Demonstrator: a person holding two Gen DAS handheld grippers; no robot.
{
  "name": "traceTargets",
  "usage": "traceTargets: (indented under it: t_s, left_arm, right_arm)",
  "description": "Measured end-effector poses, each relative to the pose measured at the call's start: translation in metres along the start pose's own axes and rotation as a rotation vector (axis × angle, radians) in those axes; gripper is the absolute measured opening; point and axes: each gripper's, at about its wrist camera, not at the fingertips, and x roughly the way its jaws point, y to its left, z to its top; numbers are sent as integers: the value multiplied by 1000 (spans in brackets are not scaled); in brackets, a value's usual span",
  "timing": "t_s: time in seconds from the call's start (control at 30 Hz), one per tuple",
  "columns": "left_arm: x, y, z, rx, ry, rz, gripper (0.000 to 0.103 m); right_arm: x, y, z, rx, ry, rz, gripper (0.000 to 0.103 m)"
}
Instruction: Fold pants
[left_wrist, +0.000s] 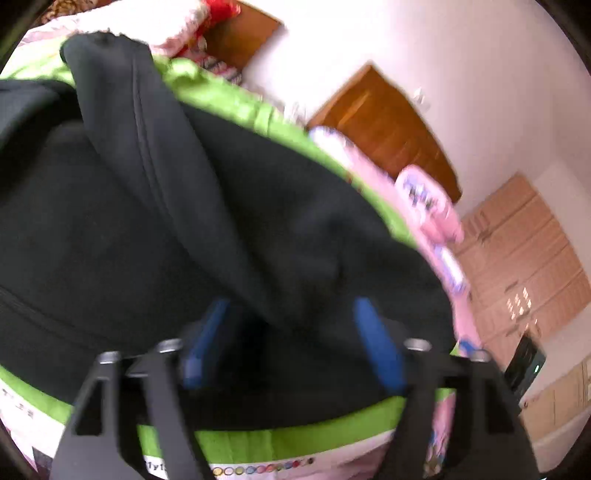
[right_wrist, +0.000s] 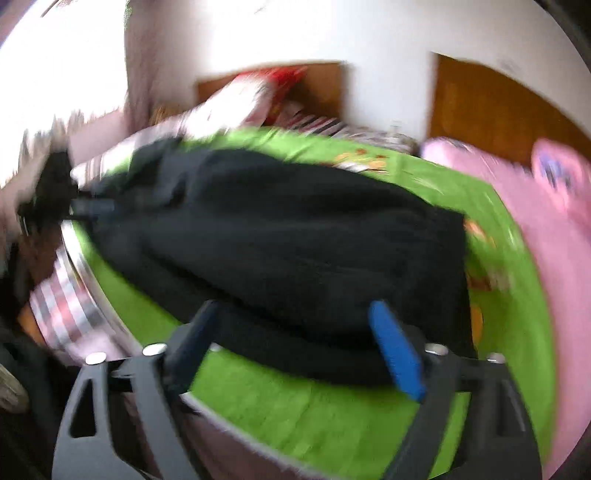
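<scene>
Black pants (left_wrist: 207, 229) lie spread on a green cloth (left_wrist: 236, 443), with one fold of fabric running from the top left toward the gripper. My left gripper (left_wrist: 291, 332) hovers low over the near edge of the pants. Its blue pads (left_wrist: 376, 347) stand wide apart, and the black fabric lies below and between them without being pinched. In the right wrist view the pants (right_wrist: 295, 236) stretch from the far left to the near right across the green cloth (right_wrist: 303, 417). My right gripper (right_wrist: 295, 332) is open over their near edge. Both pictures are blurred.
Pink bedding (right_wrist: 546, 251) lies to the right of the green cloth and a pink pillow (left_wrist: 428, 206) beside it. A pile of red and white cloth (right_wrist: 266, 96) sits at the far side. Wooden doors (left_wrist: 388, 125) and white walls stand behind. A checked cloth (right_wrist: 62, 310) hangs at the left edge.
</scene>
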Motion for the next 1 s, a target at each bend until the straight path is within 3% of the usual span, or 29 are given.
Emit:
traceTargets:
  t_s: [0.07,0.17,0.23,0.33,0.47,0.5,0.53,0.57,0.6,0.7,0.87,0.93,1.0]
  left_arm:
    - [-2,-2,6,0,-12,3,78]
    - [14,1,22,-39,21,12,81]
    - [23,-1,31,-53,40,16,81]
    - [27,-3,33,-50,62,59,81]
    - [32,-4,43,-93,66,85,79]
    - [32,-2,43,-104,62,85,77]
    - [34,-2,48,-108,61,104,57]
    - [36,-5,45,-73,74,155,21]
    - [36,-9,42,-34,81,170,2]
    - [30,-25,37,64,57,183,0]
    - [-43,-79,34,208,-150,131,0]
    - [-61,-90,22,239,-146,113,0]
    - [-64,-85,3,243,-114,143,0]
  right_arm:
    - [-16,-21,-11,176,-59,9,82]
    - [-3,-47,-18,388,-20,21,69]
    - [11,-55,-17,463,11,62,68]
    - [26,-56,-12,520,47,52,70]
    - [28,-65,-12,639,34,87,71]
    - [29,-72,-15,677,16,105,67]
    - [27,-77,-18,718,-9,108,48]
    - [25,-79,-21,731,-19,79,25]
    - [24,-79,-22,729,-31,45,25]
    - [13,-69,-17,673,-95,25,20]
    - [-27,-54,20,527,-209,-4,17]
    - [-30,-59,18,524,-194,-13,17]
    - [-26,-70,-1,579,-168,-15,16]
